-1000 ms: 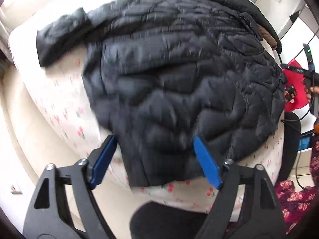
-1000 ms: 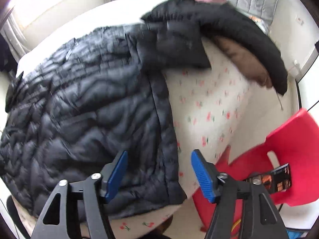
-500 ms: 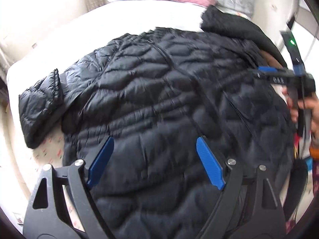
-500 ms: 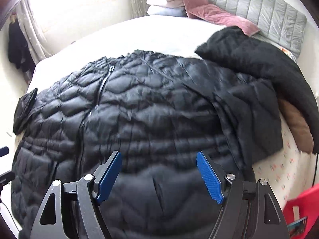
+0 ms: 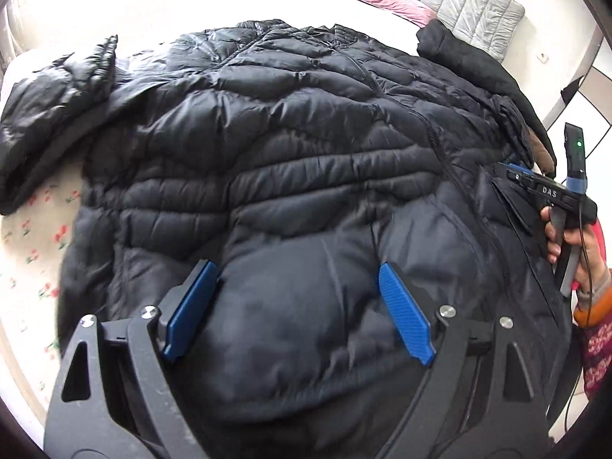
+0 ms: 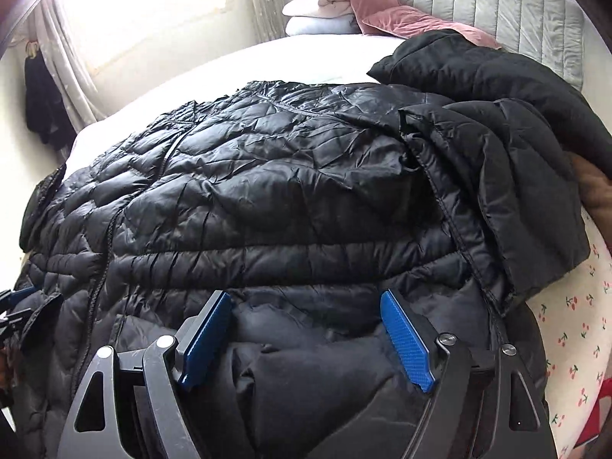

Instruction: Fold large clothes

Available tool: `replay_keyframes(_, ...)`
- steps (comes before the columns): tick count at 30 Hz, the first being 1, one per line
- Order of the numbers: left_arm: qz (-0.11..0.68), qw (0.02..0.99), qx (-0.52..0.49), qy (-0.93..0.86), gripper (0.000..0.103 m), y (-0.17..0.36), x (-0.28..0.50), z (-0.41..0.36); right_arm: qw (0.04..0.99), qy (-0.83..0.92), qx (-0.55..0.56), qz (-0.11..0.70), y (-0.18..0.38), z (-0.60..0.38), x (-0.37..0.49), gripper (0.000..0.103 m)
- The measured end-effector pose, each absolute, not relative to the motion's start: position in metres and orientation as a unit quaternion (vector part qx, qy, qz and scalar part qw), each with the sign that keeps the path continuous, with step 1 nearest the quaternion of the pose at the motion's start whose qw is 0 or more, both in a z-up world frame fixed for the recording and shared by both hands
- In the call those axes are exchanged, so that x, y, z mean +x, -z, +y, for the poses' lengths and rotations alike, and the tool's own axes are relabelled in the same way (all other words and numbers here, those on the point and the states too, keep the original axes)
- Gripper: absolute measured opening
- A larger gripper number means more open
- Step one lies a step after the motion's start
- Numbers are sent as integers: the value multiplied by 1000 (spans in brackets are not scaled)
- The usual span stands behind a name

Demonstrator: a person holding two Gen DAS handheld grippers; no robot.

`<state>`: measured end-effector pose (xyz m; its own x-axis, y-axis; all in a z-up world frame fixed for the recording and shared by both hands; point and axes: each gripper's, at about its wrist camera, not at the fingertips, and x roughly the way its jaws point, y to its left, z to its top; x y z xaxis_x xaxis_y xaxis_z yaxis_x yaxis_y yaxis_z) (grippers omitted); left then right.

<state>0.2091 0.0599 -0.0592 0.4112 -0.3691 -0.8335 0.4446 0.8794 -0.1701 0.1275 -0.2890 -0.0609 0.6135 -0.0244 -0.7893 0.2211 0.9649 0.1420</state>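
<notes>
Your left tool point(image 5: 294, 302) has its blue pads spread wide, with a bulge of the black quilted jacket point(image 5: 290, 145) swelling up between them near the hem; whether the pads press the cloth cannot be told, and nothing is pinched; your right tool point(image 6: 306, 329) is just as wide apart, low over the same hem further along, a fold of fabric rising between its pads but not gripped; the jacket lies spread front-up across the bed point(image 6: 313, 53), its zip line point(image 6: 103, 244) running up the left side of the right wrist view; one sleeve point(image 5: 49, 114) lies folded out to the left over the cherry-print sheet point(image 5: 34, 237), the other sleeve point(image 6: 508, 191) is turned over on the right side; a second black garment point(image 6: 497, 72) is heaped beyond that sleeve, touching it; folded bedding and a pink cushion point(image 6: 397, 15) sit at the grey padded headboard point(image 6: 478, 4); in the left wrist view your right hand point(image 5: 573, 244) grips the handle of its tool at the jacket's right edge.
</notes>
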Motion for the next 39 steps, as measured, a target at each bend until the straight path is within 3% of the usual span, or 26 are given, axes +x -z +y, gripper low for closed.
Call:
replay_keyframes(7,442,876,23,193,87,18,199,97,856,118,142,482,36,-281,120,82)
replay_keyframes(11,417,900,18,126,87,2,211,125,871,91,157,457,17,-270,117,82)
replay_keyframes(18,391,915,90,43,87,12,270,146,880,56,116,457,20,-242,114,83)
replay_keyframes(25,379,913,148,21,87,31,337,120,878,49,109,464,27,-236,120,83)
replay_keyframes(27,396,906,152,13,77,41,351,117,877,48,111,464,28,-237,121,83)
replay_keyframes(28,407,900,154,8,52,45,357,117,877,49,112,464,28,-238,121,83)
replay_keyframes(29,416,895,159,-3,16,47,360,119,877,49,112,464,28,-240,121,83)
replay_keyframes(39,354,918,82,-157,13,-42,332,251,876,61,129,460,27,-252,119,83)
